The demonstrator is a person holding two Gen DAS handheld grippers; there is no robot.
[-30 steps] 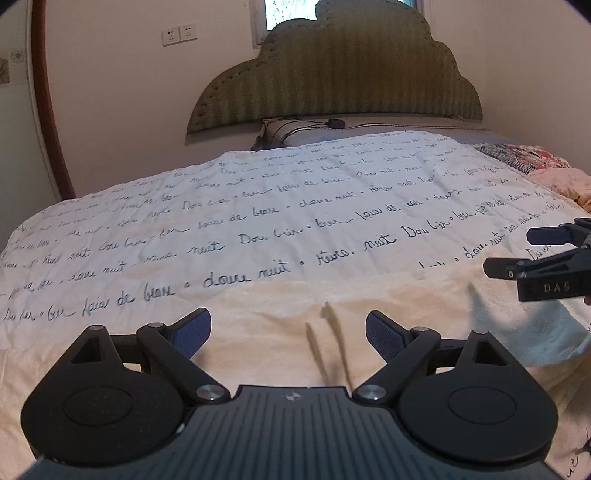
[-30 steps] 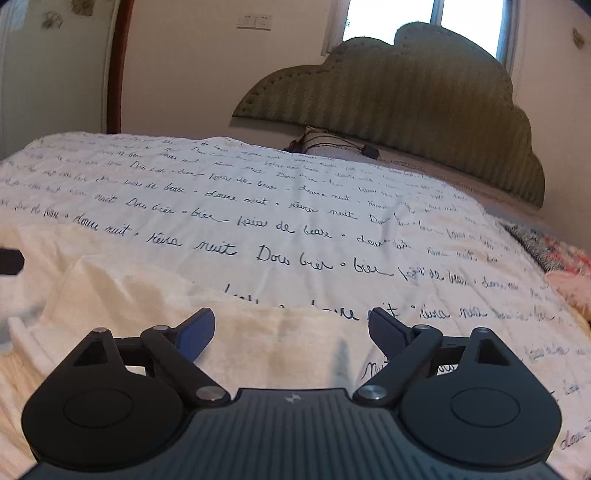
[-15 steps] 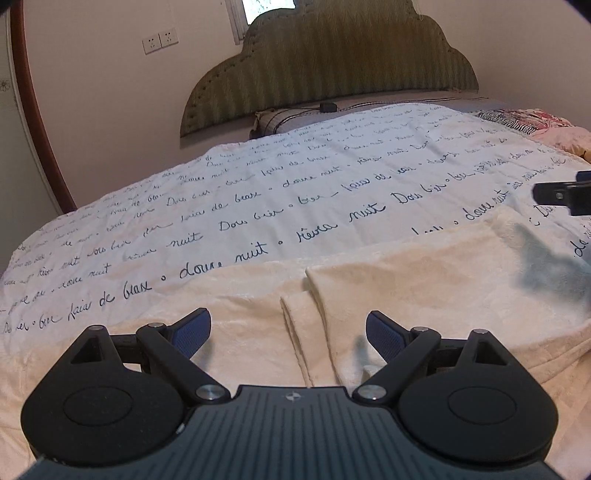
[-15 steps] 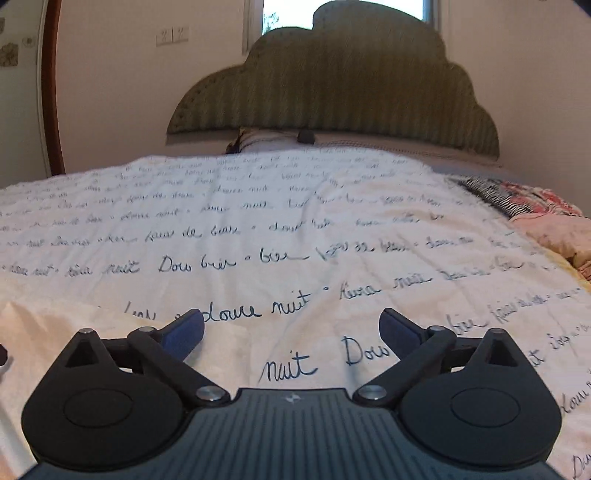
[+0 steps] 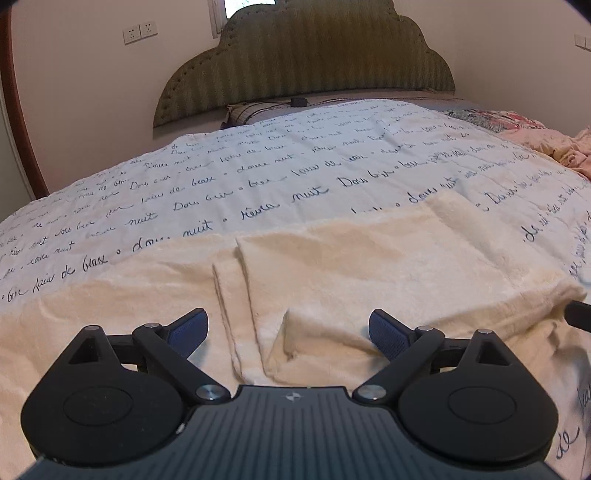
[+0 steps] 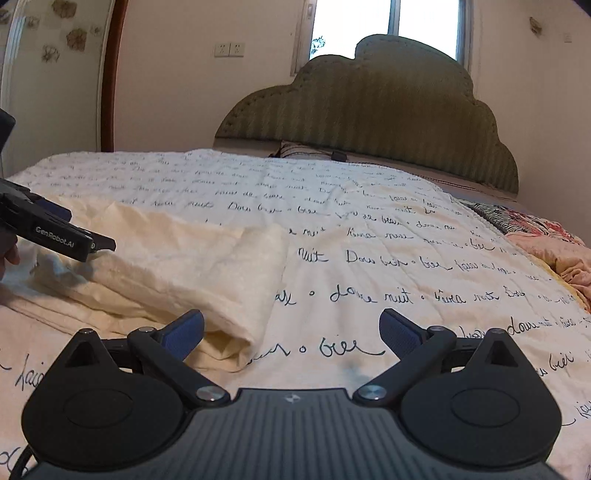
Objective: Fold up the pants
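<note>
Both fingers wide apart, empty.

Beyond the fingertips we record a bed under a white quilt lettered in dark script, a scalloped olive headboard, a striped pillow at its foot, cream walls with twin sockets, a daylit window above, and a floral coverlet far right.

Fuzzy cream fleece pants on a smooth printed cotton bedspread.
</note>
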